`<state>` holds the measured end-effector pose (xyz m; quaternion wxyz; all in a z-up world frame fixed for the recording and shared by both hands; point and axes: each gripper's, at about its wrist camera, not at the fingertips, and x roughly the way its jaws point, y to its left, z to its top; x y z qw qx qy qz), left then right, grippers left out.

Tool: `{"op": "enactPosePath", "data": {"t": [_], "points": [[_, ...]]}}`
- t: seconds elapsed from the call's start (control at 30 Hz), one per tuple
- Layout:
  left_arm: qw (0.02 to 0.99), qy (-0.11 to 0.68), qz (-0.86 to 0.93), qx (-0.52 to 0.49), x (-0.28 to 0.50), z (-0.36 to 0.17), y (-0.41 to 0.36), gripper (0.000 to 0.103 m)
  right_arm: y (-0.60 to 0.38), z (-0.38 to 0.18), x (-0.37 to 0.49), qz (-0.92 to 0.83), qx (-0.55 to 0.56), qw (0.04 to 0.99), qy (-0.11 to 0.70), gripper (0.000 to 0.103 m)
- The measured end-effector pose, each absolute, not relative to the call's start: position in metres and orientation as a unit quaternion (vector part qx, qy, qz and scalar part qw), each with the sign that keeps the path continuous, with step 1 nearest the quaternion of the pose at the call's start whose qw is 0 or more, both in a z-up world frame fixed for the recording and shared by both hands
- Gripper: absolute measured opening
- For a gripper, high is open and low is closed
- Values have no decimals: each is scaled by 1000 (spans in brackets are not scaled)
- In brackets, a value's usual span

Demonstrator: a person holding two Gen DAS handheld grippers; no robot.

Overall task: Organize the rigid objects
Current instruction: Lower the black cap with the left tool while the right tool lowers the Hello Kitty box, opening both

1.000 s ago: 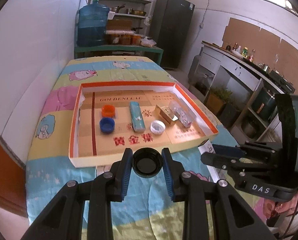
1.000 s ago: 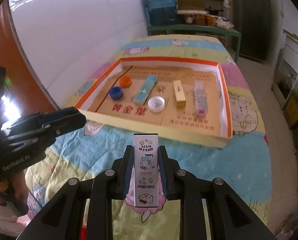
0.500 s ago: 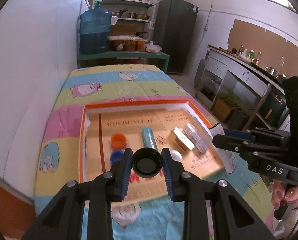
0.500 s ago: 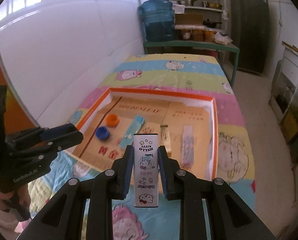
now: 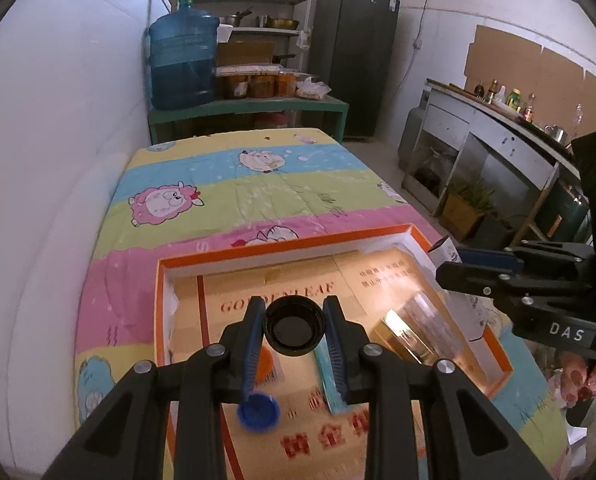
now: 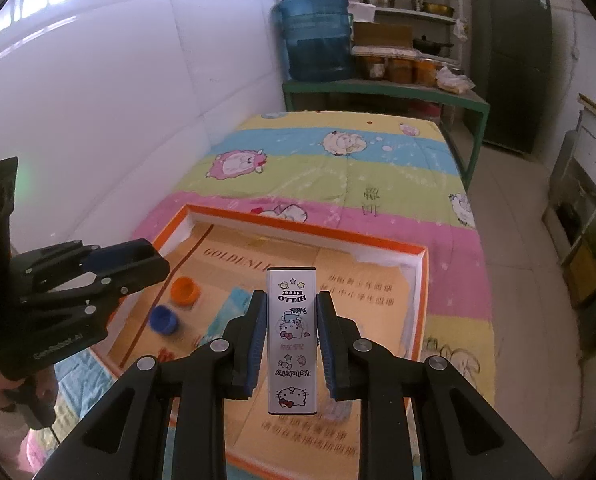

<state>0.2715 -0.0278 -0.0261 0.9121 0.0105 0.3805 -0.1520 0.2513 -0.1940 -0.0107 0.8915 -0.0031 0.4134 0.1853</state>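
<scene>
I read "GOLDENLEAF" in red on the floor of the orange-rimmed tray [image 5: 160,312], beside red Chinese characters I can't make out. The white case [image 6: 292,340] says "HELLO KITTY", upside down. The right gripper [image 5: 450,264] body reads "DAS"; the left gripper [image 6: 138,260] body shows "GenRobot.AI".

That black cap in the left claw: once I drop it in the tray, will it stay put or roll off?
The black cap looks rigid: pinched by its rim in the left claw, it shows no deformation. It is round, so landing on edge it could roll; set down flat it should stay. It is probably light, like the orange cap lying in the tray.
</scene>
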Motion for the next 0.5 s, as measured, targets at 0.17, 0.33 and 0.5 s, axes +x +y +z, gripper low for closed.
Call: {"op": "enactPosePath", "data": {"t": [0.17, 0.33, 0.5], "points": [[904, 399, -150, 10, 302, -36, -33, 30, -197, -22, 276, 180, -5, 886, 428, 25], [897, 416, -147, 3, 323, -46, -38, 30, -200, -37, 299, 176, -1, 878, 446, 25], [893, 428, -141, -7, 338, -54, -39, 30, -200, -46, 315, 175, 5, 875, 452, 25]]}}
